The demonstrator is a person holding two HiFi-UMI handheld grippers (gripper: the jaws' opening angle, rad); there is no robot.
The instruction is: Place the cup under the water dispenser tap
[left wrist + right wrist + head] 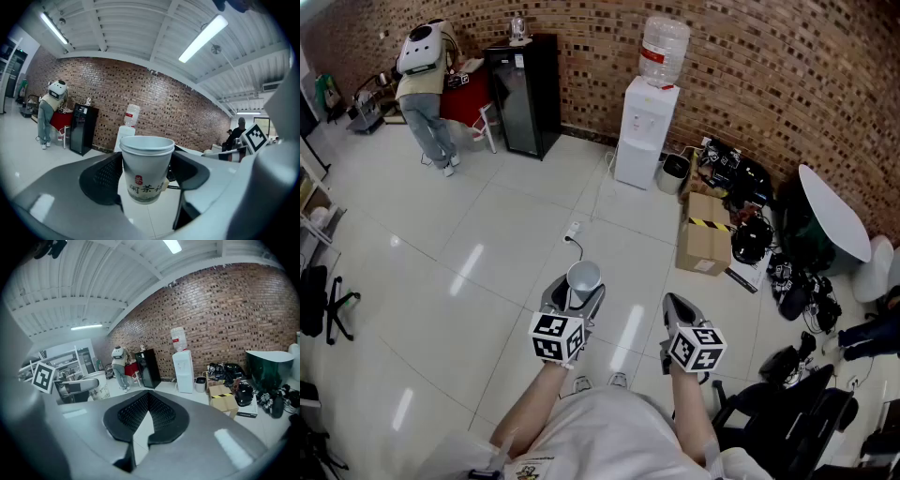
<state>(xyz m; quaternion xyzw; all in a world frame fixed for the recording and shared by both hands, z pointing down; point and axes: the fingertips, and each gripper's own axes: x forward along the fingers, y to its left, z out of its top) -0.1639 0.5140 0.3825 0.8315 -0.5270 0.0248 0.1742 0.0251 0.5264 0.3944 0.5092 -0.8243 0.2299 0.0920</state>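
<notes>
A white paper cup (583, 277) with green and red print stands upright between the jaws of my left gripper (574, 302), which is shut on it, above the tiled floor. In the left gripper view the cup (146, 168) fills the middle and both pads press on its sides. The white water dispenser (645, 131), with a bottle (664, 52) on top, stands far ahead against the brick wall, and shows small behind the cup as the dispenser (125, 133). My right gripper (680, 314) hangs beside the left, shut and empty, its tips touching (148, 395). Its view shows the dispenser (183, 371) too.
A black fridge (523, 94) and a standing person (427, 84) are left of the dispenser. A small bin (675, 172), a cardboard box (705, 232), bags and cables (741, 197) and a round white table (834, 211) crowd the right. A power strip (572, 230) lies on the floor ahead.
</notes>
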